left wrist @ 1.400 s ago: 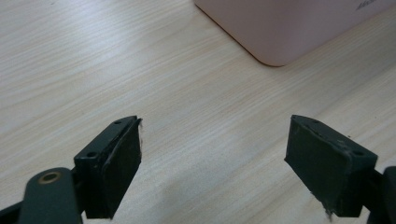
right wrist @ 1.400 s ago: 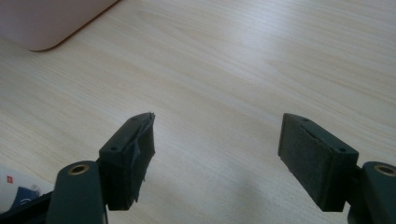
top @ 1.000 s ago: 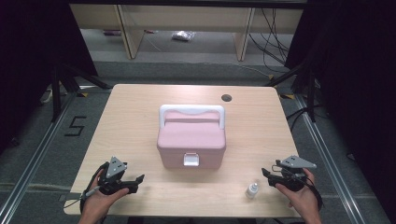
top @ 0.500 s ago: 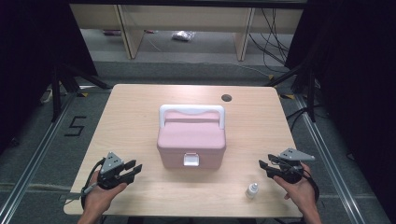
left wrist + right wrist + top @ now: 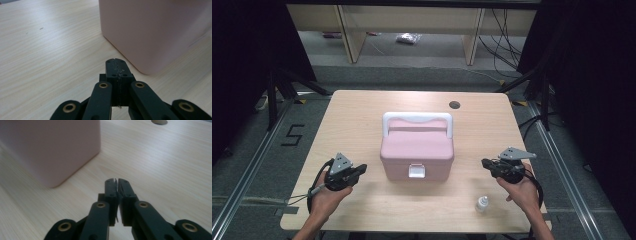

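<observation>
Pink lidded box sits at the centre of the wooden table, white carry handle folded toward the far side, white front latch facing the person and apparently fastened. Left gripper rests low just off the box's left side, nose aimed at its near corner; its jaws have just been closing and now meet with nothing between them. Right gripper mirrors it on the right, well clear of the box wall, jaws likewise just closed on nothing. Judgement: symmetric flanking suggests a two-handed approach to the box, probably the latch or lid. Small white dropper bottle stands near the front edge by the right hand, untouched
</observation>
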Demonstrator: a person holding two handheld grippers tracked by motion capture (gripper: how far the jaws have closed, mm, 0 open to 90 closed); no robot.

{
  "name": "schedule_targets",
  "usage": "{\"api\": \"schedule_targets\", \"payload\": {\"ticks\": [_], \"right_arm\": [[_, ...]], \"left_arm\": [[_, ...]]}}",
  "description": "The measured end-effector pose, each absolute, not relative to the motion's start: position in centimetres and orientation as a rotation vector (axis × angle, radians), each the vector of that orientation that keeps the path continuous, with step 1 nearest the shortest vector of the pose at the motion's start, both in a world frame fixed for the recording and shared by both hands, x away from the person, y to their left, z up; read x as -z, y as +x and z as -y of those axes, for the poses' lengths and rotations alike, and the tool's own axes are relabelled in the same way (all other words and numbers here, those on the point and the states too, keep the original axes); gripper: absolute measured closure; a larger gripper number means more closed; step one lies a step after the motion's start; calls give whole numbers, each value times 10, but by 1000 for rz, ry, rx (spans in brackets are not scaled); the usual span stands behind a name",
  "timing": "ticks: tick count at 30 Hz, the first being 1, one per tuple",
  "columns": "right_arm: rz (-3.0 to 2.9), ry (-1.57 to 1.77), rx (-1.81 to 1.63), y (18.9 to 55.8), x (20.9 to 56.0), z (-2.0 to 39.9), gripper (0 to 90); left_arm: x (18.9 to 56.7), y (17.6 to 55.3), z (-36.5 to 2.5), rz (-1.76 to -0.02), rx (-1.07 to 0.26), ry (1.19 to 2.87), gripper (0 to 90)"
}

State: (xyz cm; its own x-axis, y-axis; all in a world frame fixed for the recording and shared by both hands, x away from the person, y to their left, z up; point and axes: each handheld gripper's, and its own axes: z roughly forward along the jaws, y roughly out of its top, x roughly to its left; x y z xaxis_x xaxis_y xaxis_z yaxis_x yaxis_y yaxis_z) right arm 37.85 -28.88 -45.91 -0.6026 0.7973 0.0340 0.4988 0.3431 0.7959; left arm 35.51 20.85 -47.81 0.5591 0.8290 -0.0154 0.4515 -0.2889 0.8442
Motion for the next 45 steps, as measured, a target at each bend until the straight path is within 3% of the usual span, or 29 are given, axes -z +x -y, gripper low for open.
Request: {"api": "schedule_targets", "payload": {"ticks": [17,33,45], "right_arm": [[-2326,1068,-1255,421,455,244,900],[-2399,997,-1205,431,457,217,900],[-2411,1015,-1227,429,457,215,900]], "left_arm": [[468,394,-191,-1015,-521,1903,896],[469,401,-183,-955,-492,1986,896],[471,400,-169,-939,-468,1954,896]]}}
